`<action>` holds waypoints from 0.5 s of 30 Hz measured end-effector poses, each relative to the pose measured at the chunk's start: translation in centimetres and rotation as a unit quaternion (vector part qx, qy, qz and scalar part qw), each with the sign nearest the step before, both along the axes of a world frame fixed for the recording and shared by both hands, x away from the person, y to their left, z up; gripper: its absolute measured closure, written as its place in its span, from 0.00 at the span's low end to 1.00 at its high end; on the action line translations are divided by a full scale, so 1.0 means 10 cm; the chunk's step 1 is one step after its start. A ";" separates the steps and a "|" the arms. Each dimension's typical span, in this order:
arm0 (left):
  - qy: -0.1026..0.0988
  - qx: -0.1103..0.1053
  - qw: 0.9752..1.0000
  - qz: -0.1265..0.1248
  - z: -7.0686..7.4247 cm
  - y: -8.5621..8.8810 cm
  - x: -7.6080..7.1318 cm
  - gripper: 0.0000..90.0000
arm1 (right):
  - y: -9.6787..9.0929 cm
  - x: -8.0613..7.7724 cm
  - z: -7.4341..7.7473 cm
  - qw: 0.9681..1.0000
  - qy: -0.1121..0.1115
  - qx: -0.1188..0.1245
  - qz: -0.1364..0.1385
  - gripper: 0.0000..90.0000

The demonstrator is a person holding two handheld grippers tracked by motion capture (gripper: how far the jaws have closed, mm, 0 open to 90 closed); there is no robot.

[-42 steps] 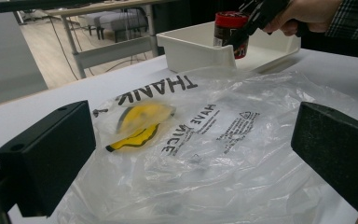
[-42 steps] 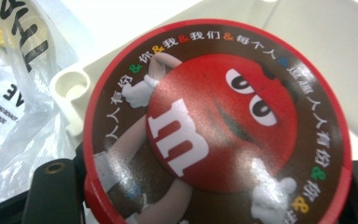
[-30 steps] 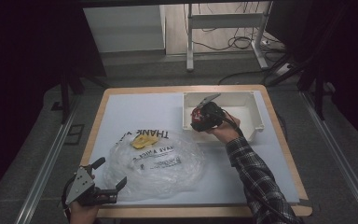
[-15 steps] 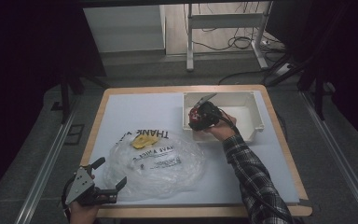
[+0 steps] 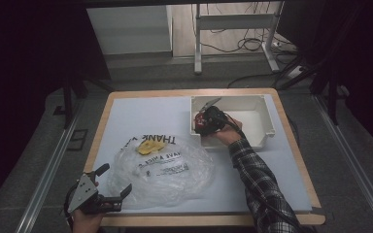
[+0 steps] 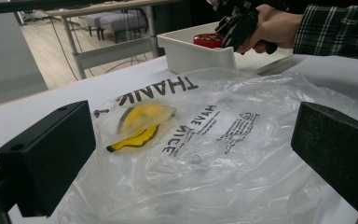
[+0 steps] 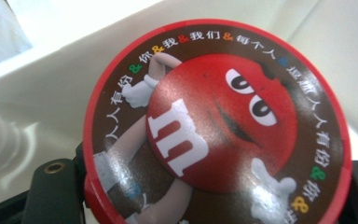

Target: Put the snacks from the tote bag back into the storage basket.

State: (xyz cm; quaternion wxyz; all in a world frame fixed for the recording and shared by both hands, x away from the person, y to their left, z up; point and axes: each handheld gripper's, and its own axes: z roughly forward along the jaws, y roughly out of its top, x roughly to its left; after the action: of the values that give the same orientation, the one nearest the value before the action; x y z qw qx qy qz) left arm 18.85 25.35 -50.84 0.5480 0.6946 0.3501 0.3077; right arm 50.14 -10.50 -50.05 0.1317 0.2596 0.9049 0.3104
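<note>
A round red M&M's tin is clamped between the jaws of my right gripper, which is shut on it. The tin hangs just over the left end of the white bin. In the left gripper view the tin shows red above the bin wall. A crumpled clear plastic bag printed "THANK" lies on the table with a yellow item inside. My left gripper rests open at the bag's near left edge, its jaws wide apart on either side of the bag.
The white mat covers a wood-edged table. The bin's right part holds nothing visible. A plaid sleeve crosses the table's right side. A metal table frame and cables stand on the floor behind.
My right gripper has carried the tin a little left and lower, toward the bin's left end. The left gripper has stayed where it was.
</note>
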 end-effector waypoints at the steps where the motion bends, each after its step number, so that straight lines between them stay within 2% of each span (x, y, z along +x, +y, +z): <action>1: 0.000 0.000 1.000 0.000 0.00 0.00 0.00 0.00 | 0.00 0.02 -0.02 1.000 0.000 -0.001 0.000 0.29; 7: 0.000 -0.001 1.000 0.000 0.00 0.00 0.00 0.00 | 0.02 0.06 -0.07 1.000 0.001 -0.002 0.000 0.29; 15: 0.000 -0.001 1.000 0.000 0.00 0.00 0.00 0.00 | 0.03 0.10 -0.09 1.000 0.003 0.008 -0.004 0.29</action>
State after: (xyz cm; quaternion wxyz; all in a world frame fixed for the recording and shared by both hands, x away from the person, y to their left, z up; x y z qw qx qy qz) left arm 18.85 25.37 -50.84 0.5485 0.6943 0.3501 0.3074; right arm 51.13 -10.21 -50.97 0.1284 0.2648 0.9017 0.3168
